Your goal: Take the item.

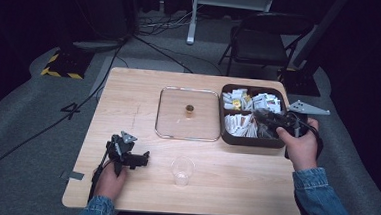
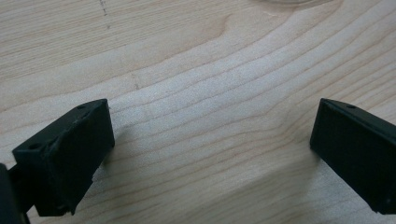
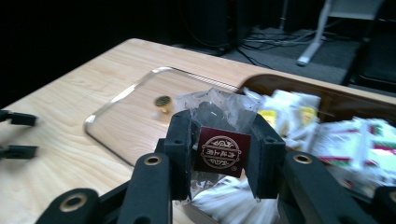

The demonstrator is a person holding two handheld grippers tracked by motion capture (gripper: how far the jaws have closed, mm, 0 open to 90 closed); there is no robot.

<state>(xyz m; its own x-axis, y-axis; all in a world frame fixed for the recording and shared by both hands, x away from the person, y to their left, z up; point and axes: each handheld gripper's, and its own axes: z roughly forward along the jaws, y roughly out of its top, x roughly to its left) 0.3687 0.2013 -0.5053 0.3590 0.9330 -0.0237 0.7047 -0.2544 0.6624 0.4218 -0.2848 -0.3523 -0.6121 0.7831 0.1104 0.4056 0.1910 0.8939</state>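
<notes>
Wood table point(image 1: 129, 93): right hand-held gripper point(image 3: 219, 154) pinches maroon-label sachet point(image 3: 218, 150), text unreadable; left hand-held gripper point(image 2: 210, 144) spread.

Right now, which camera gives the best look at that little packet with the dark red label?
The right gripper view: the packet sits close up, clamped between the right gripper jaws, its gold-printed red label facing the camera. In the high view the right gripper hangs above the box, the packet too small to make out.

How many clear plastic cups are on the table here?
1. The cup stands at the table's near edge, between the two grippers, in front of the glass lid.
</notes>
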